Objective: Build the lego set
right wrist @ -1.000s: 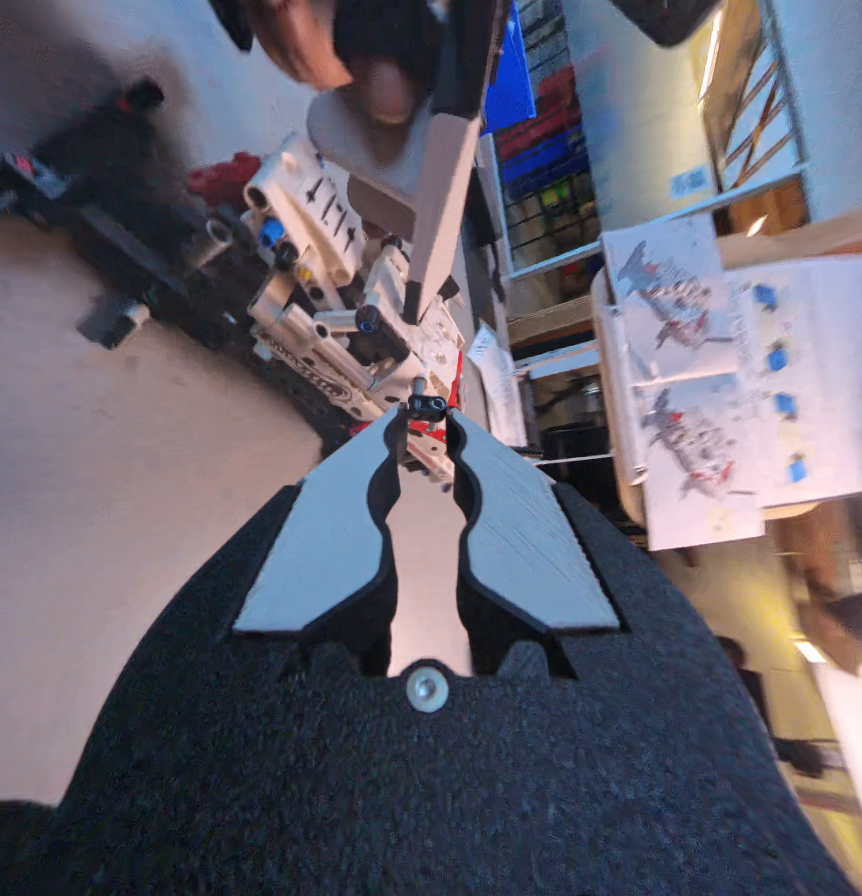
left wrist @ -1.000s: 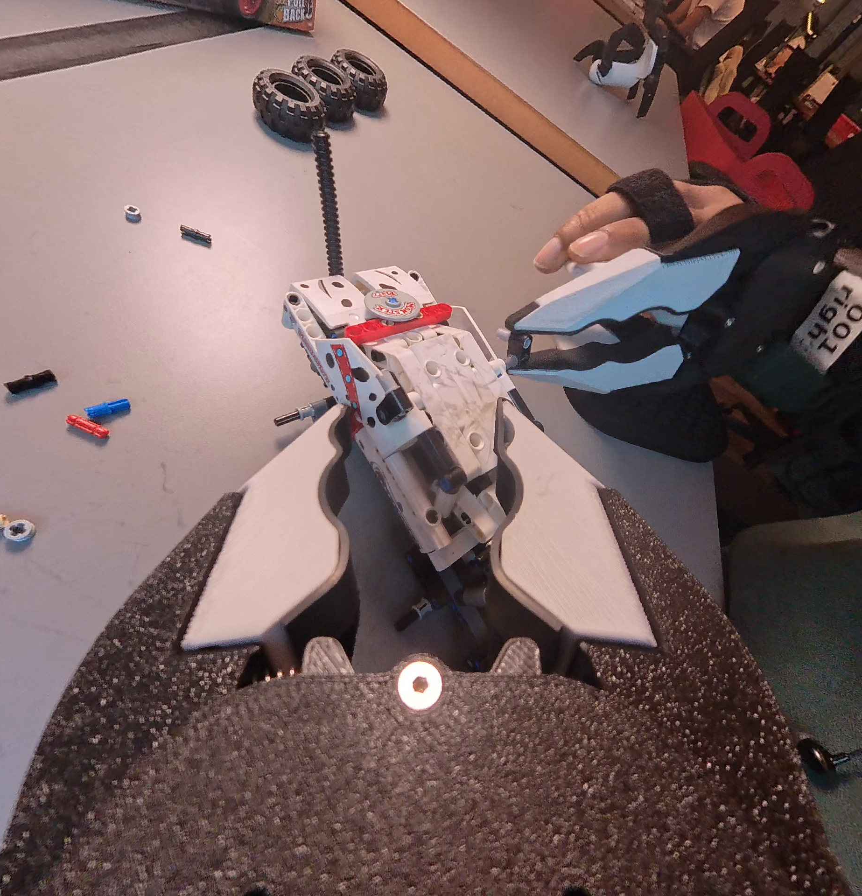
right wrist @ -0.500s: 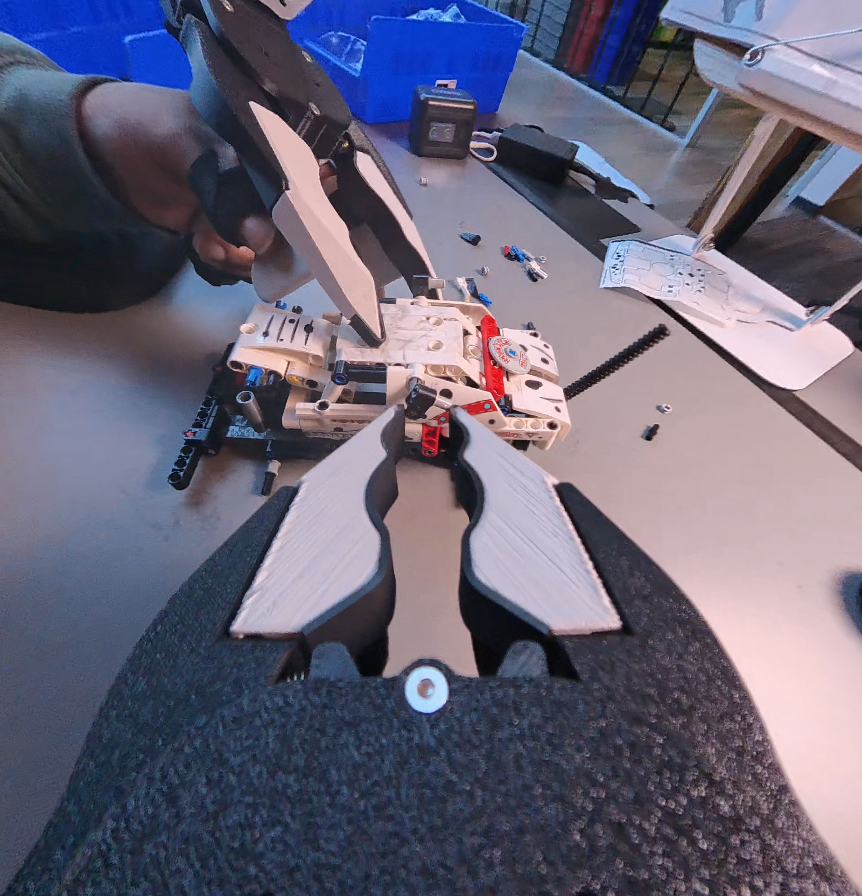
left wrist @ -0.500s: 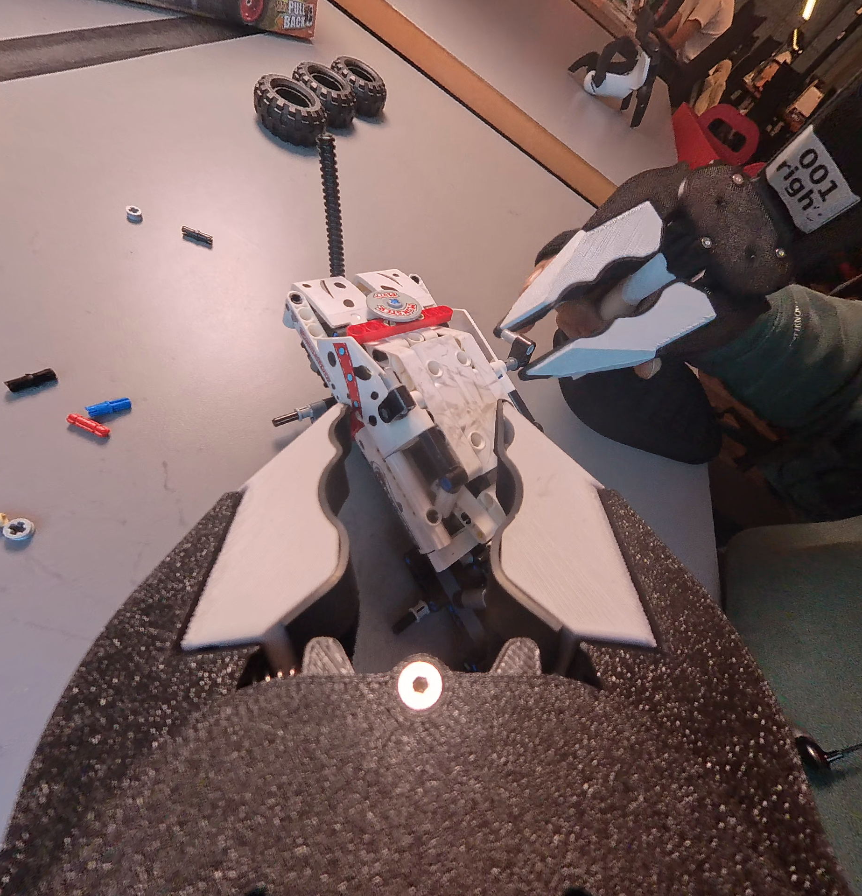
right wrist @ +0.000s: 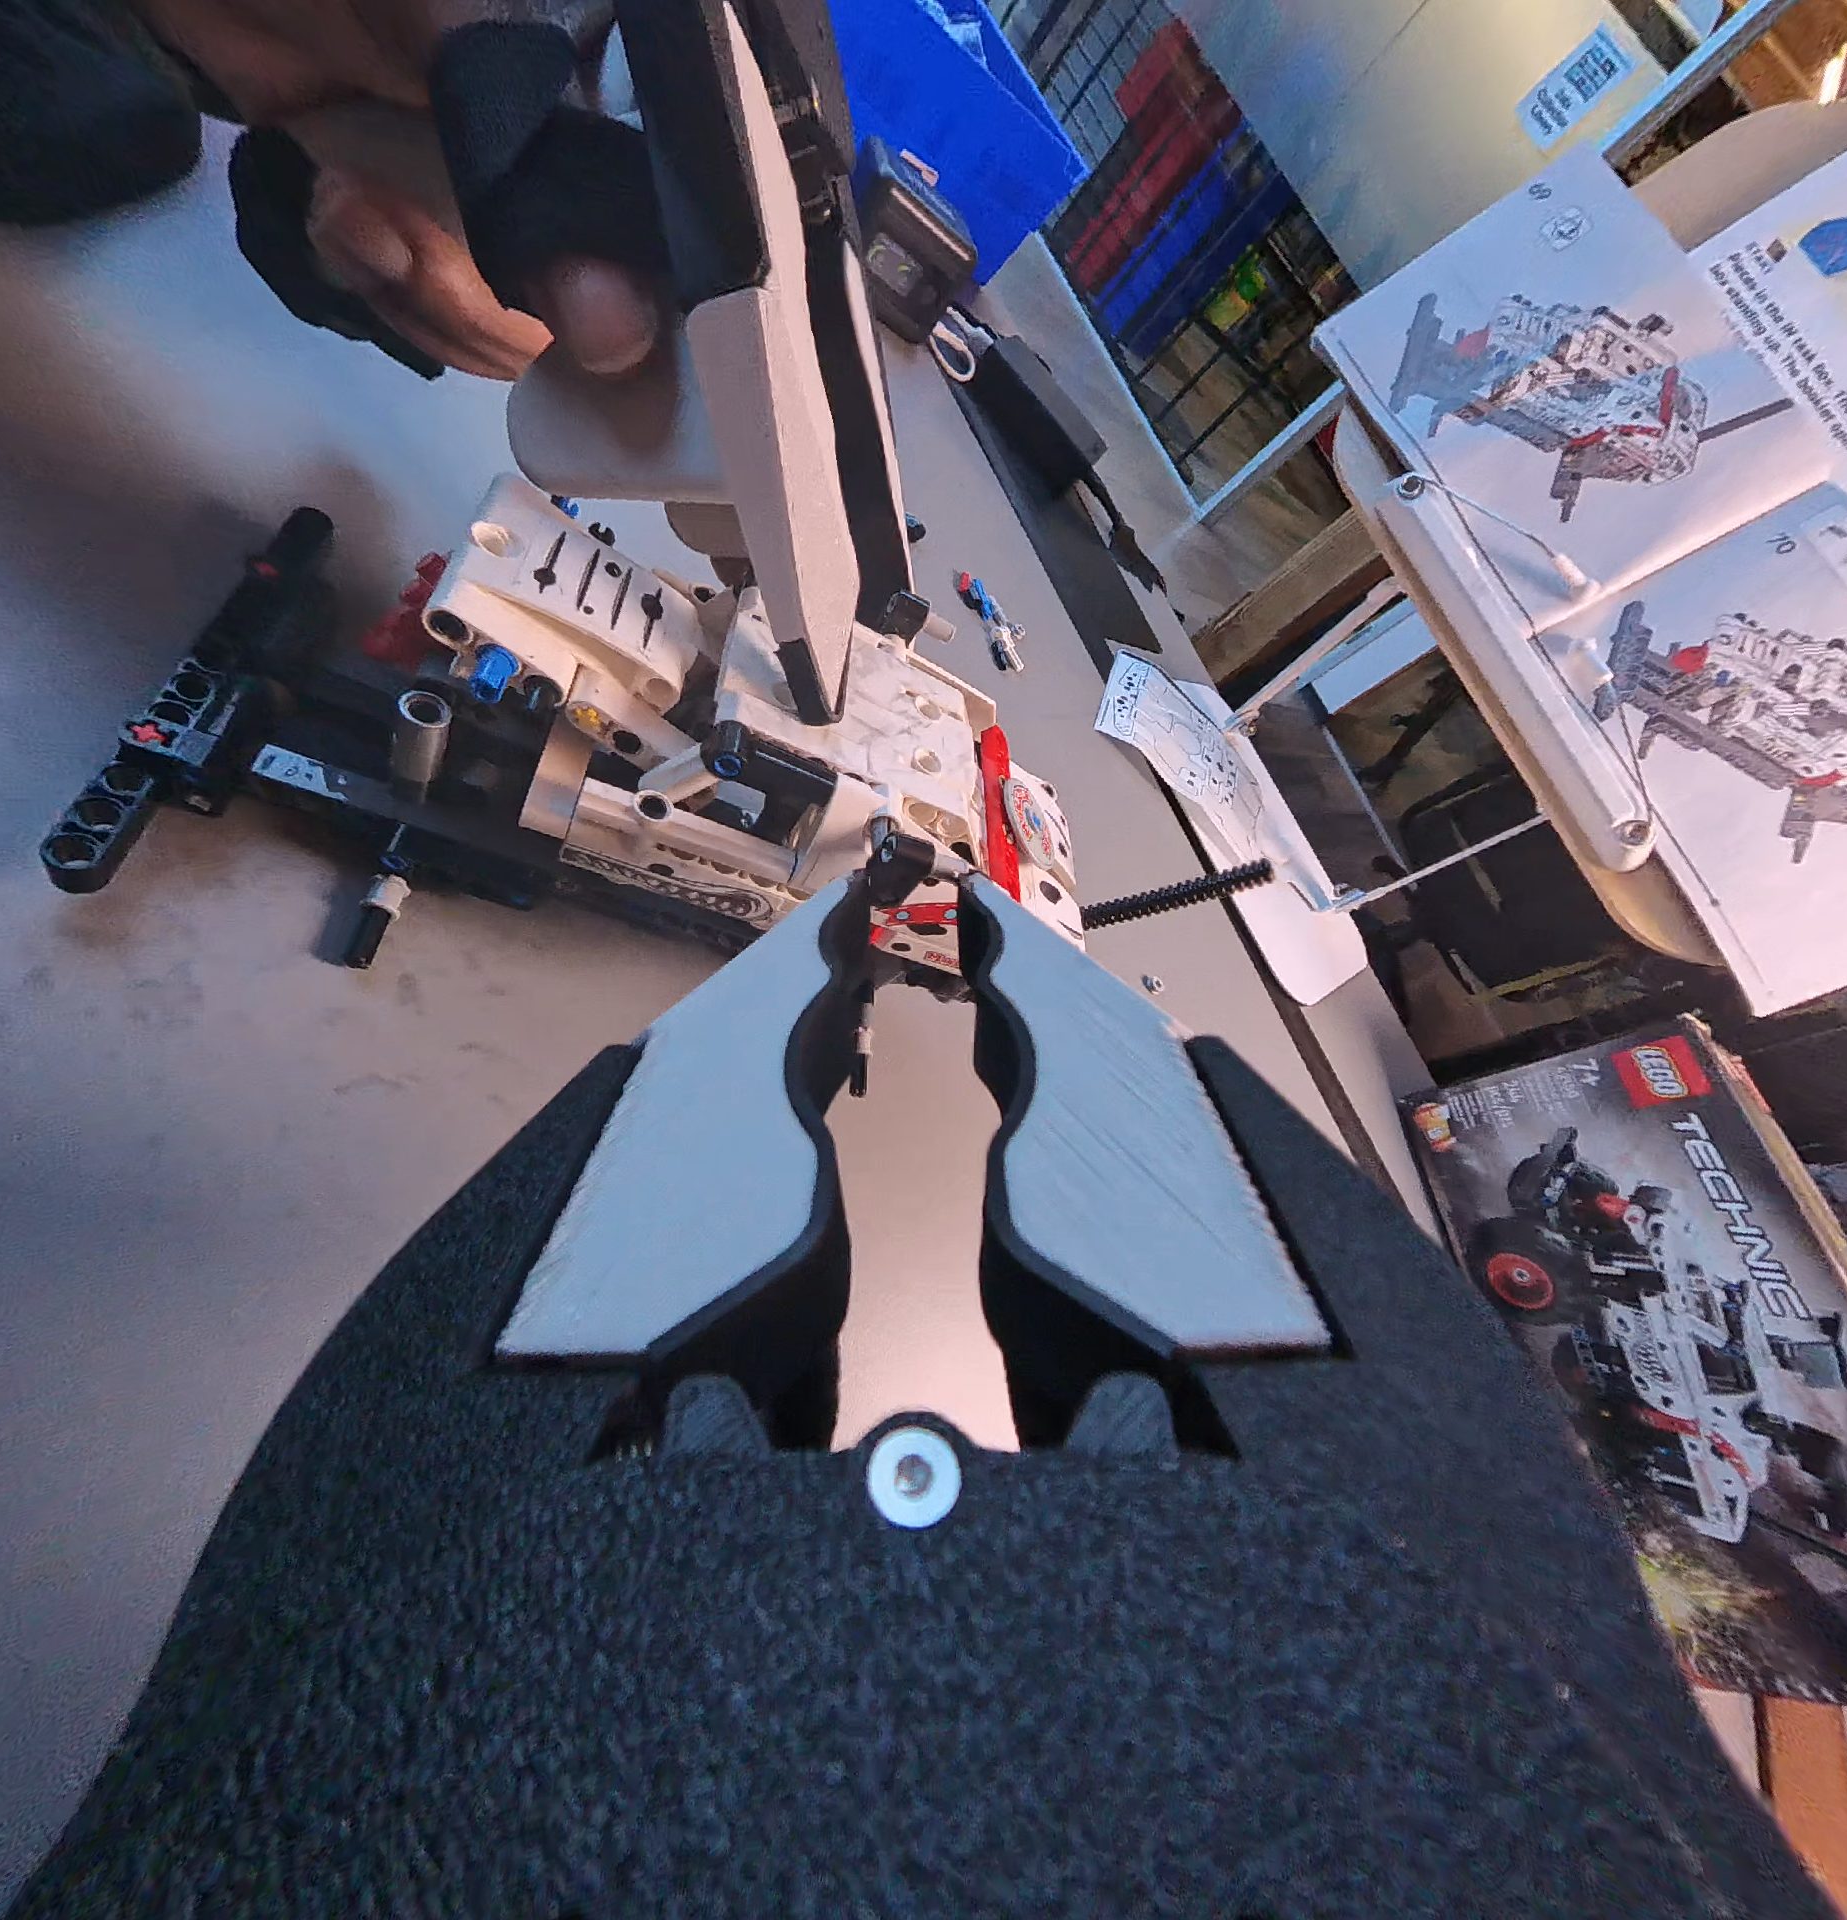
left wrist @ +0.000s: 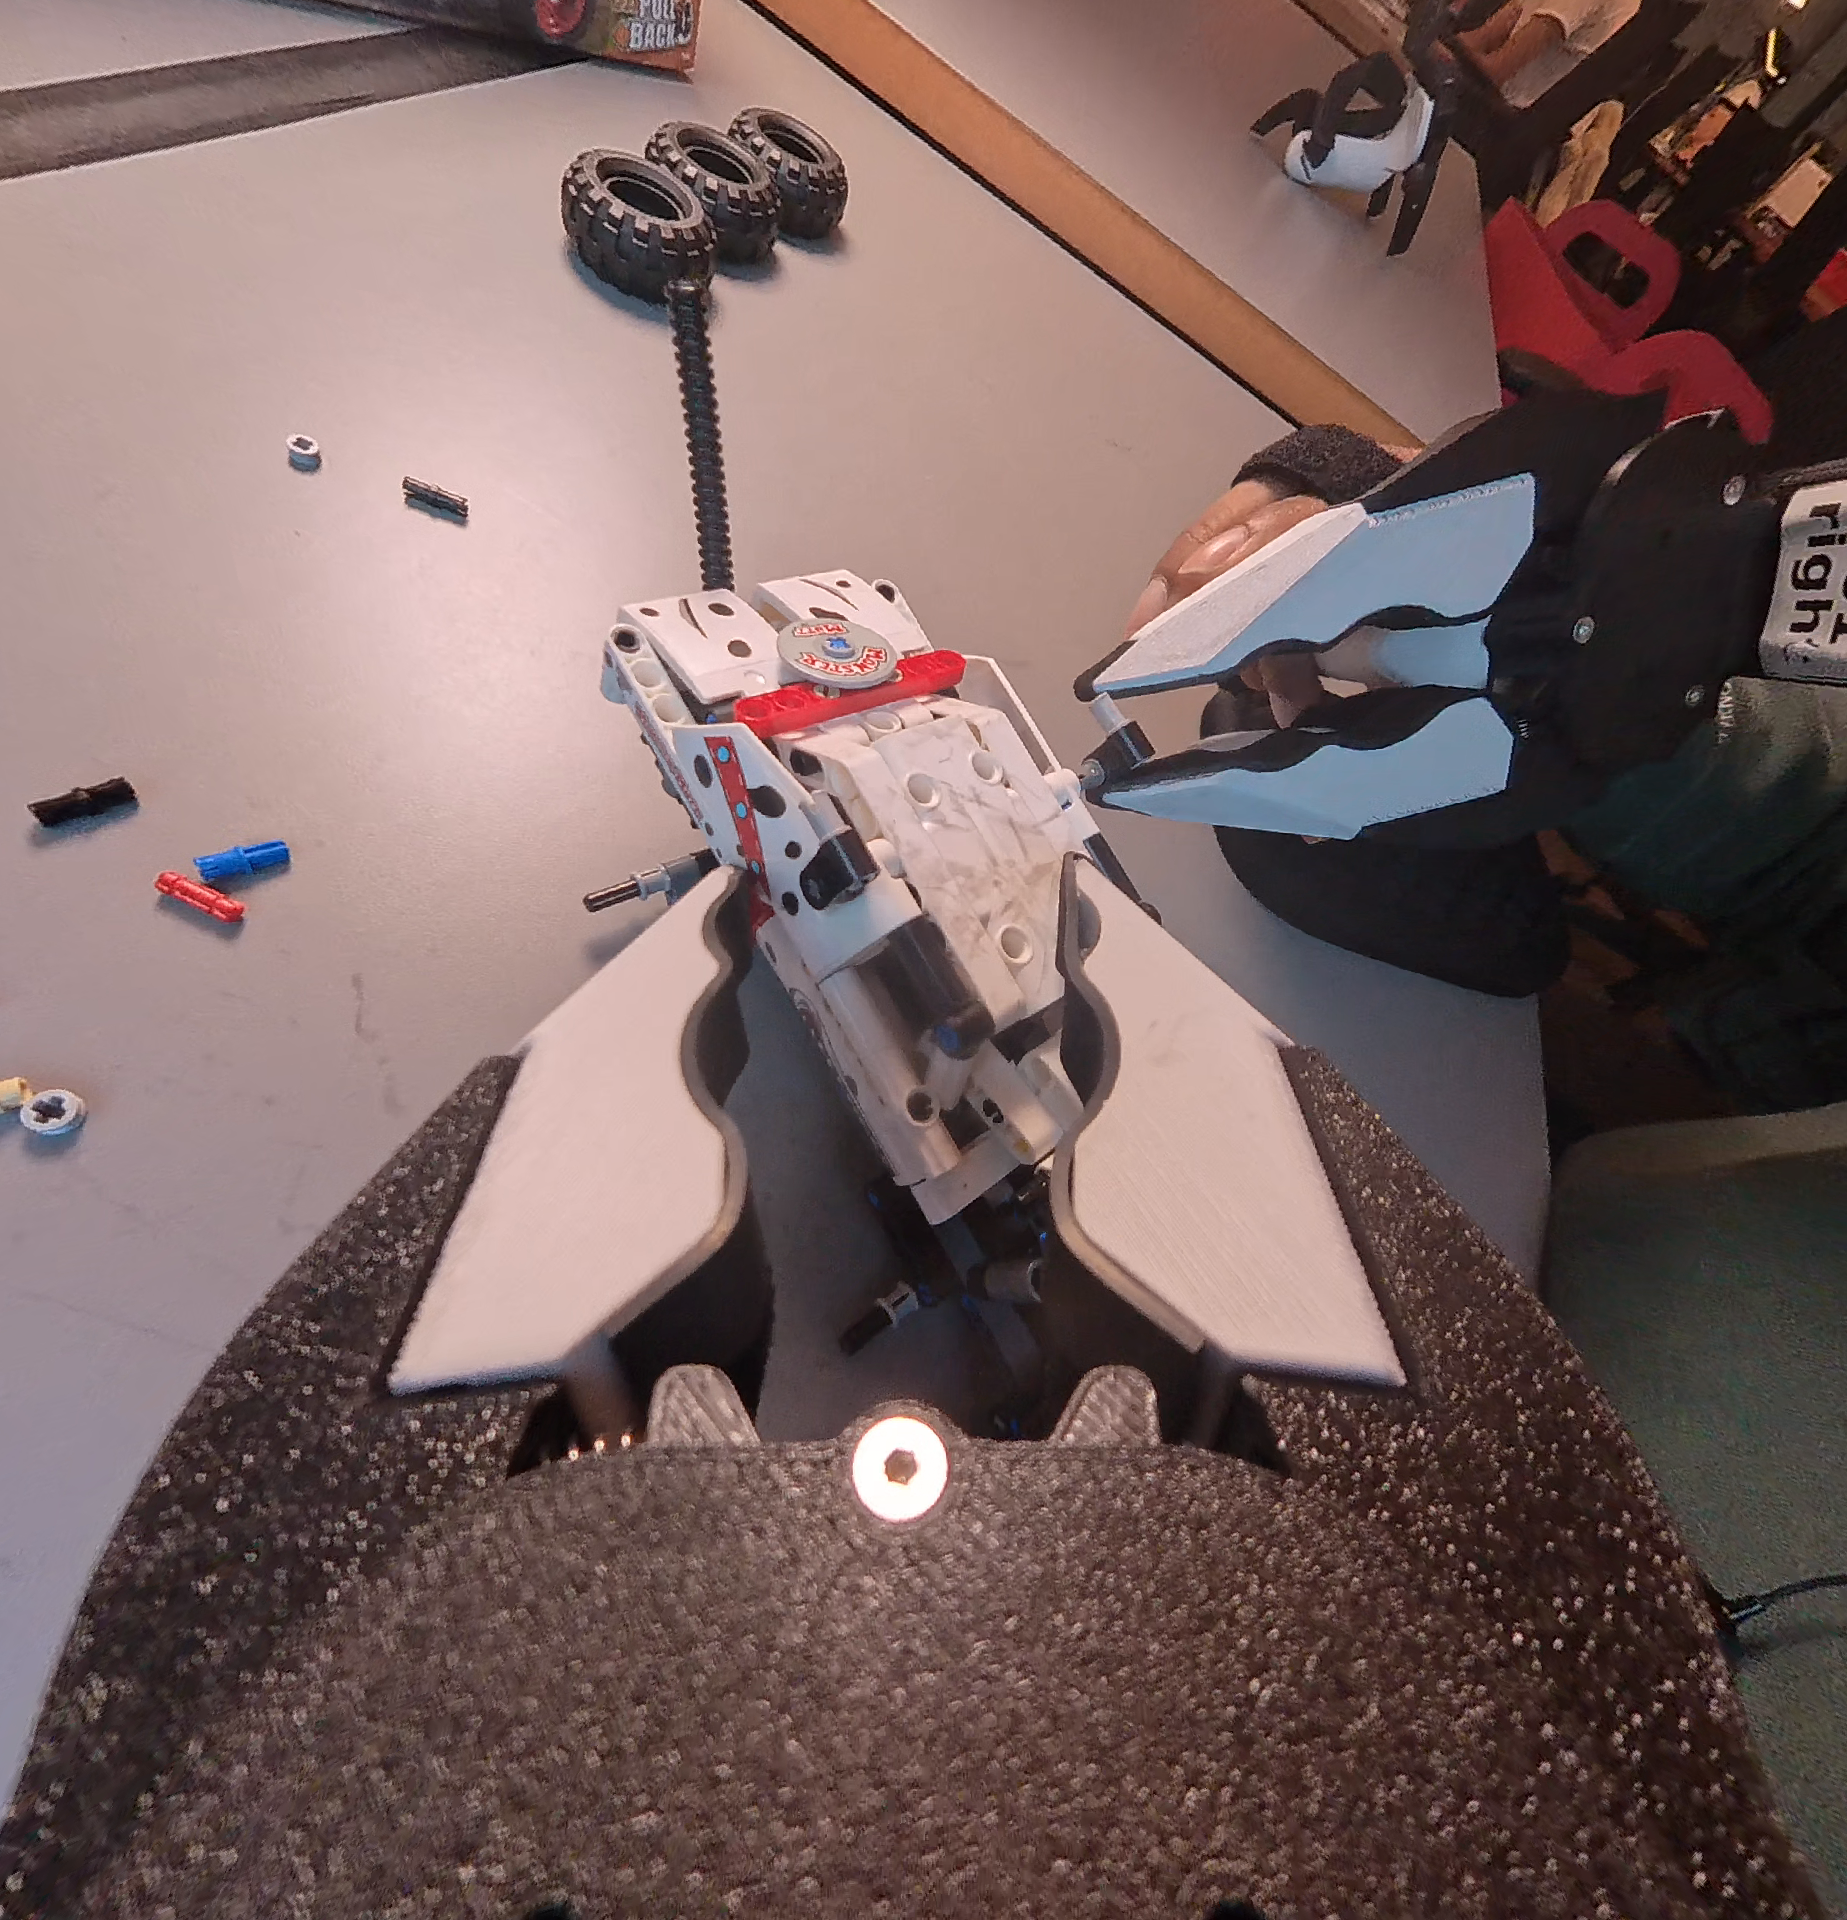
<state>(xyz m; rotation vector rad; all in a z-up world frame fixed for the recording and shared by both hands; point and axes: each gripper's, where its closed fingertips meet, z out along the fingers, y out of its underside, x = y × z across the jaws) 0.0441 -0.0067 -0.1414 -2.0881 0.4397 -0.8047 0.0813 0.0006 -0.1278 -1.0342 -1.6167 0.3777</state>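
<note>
The truck (left wrist: 877,883) is lying on the table (left wrist: 275,1195), my left gripper (left wrist: 898,925) clamping its body so it cannot shift; my right gripper (right wrist: 908,883) is pinching a small black connector (right wrist: 898,854) against its side, apparently to seat it; tyres (left wrist: 701,187) are waiting beyond.

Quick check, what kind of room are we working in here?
Most likely a workshop or lab: a grey worktable, blue storage bins beyond it, an instruction booklet propped on a stand, and a spare gripper on the next table.
</note>
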